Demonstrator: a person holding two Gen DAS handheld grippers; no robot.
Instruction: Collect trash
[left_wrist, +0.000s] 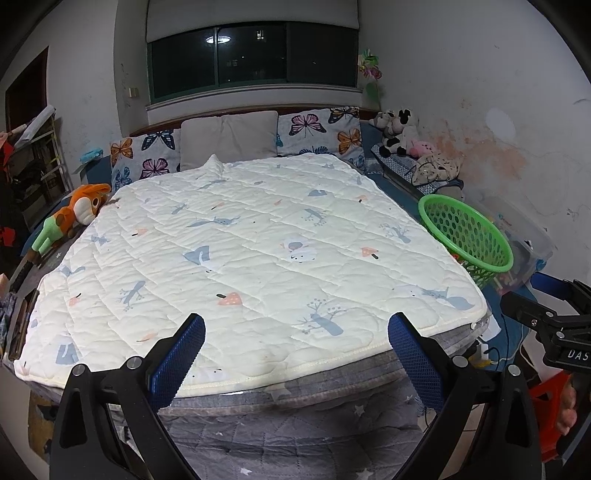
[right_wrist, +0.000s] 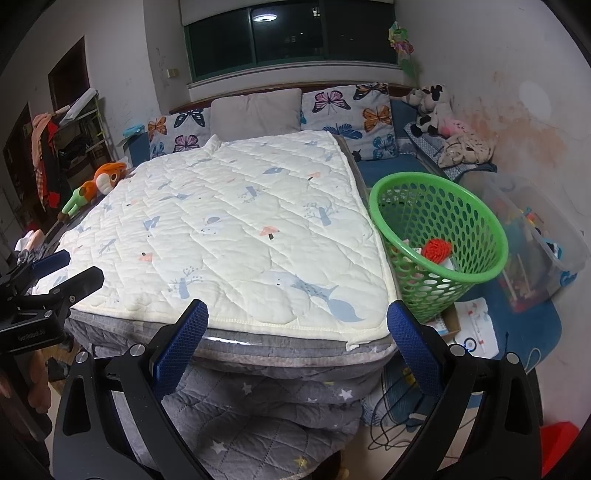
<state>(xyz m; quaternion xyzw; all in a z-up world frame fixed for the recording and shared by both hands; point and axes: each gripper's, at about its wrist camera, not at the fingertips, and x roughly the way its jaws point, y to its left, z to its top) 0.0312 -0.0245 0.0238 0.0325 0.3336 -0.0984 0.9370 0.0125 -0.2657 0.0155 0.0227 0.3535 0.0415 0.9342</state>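
Note:
A green perforated basket (right_wrist: 439, 236) stands at the right side of the bed; it also shows in the left wrist view (left_wrist: 467, 234). Inside it lie a red-orange crumpled piece (right_wrist: 437, 249) and some pale scraps. A cream quilted pad (left_wrist: 240, 251) with printed animals and mushrooms covers the bed (right_wrist: 236, 221); no loose trash shows on it. My left gripper (left_wrist: 295, 328) is open and empty over the bed's near edge. My right gripper (right_wrist: 297, 317) is open and empty over the near right corner, left of the basket.
Butterfly pillows (left_wrist: 321, 131) and a grey pillow (left_wrist: 229, 138) line the headboard. An orange plush toy (left_wrist: 77, 210) lies at the bed's left edge. Stuffed animals (right_wrist: 439, 110) sit back right. A clear storage box (right_wrist: 535, 240), papers (right_wrist: 476, 328) and cables (right_wrist: 395, 413) lie beside the basket.

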